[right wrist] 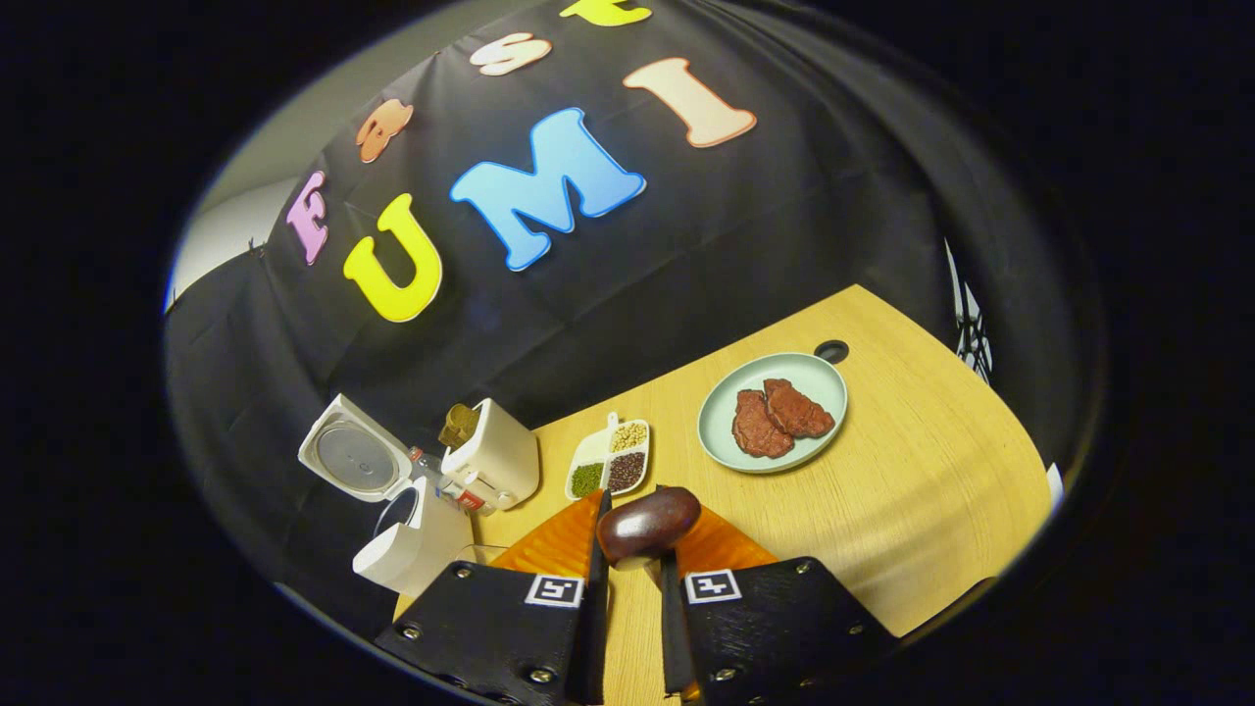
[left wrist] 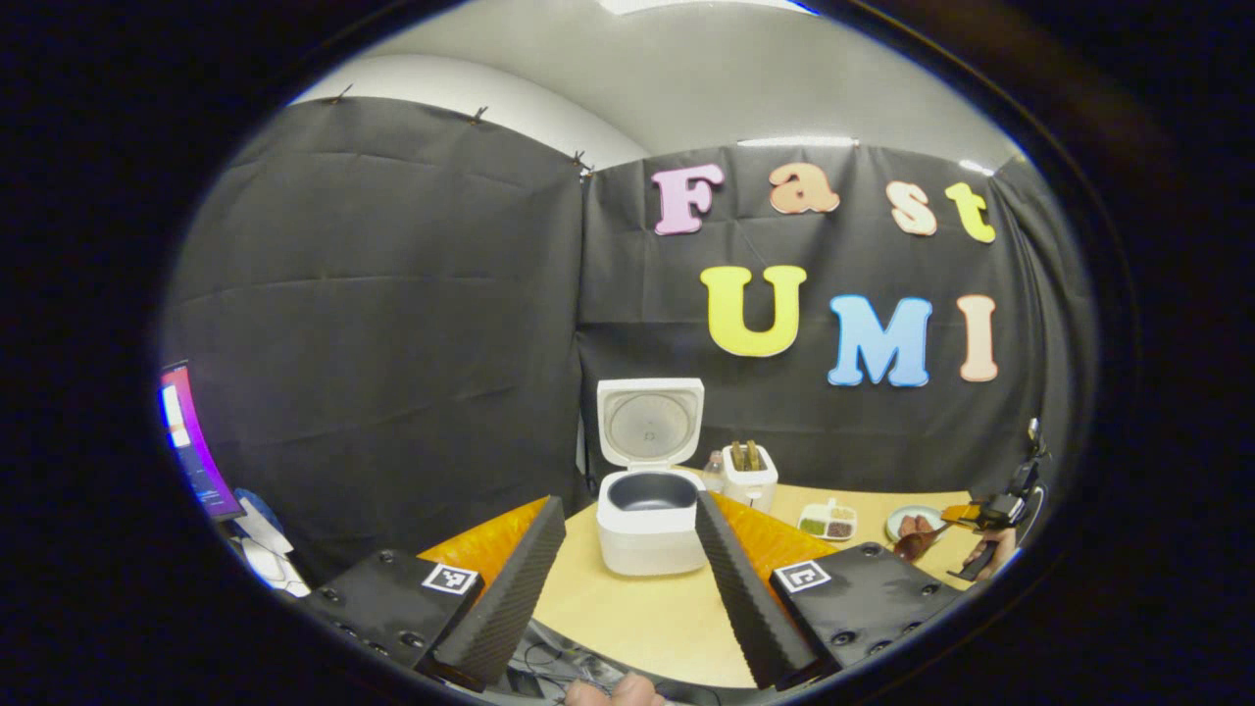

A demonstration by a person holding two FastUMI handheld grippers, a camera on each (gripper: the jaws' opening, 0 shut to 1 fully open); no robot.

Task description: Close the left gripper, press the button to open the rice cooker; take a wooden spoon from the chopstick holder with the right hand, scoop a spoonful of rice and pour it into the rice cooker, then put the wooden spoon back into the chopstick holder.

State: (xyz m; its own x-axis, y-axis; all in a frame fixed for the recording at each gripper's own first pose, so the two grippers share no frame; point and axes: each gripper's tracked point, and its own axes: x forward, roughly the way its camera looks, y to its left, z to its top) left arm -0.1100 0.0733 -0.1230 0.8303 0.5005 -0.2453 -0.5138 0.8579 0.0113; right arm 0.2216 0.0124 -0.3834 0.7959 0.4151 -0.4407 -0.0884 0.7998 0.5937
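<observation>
Two claws differ: the left claw is spread, idle before the open rice cooker. Right of that cooker, the right claw pinches the wooden spoon over the surface, probably ready for scooping.

On my wooden bench a pale green plate carries two reddish-brown meat slabs lying side by side and touching. Just left of it sits a small white divided dish with green, pale and dark grains in separate compartments. A dark round hole marks the bench beyond the plate. A lit screen glows at far left.
</observation>
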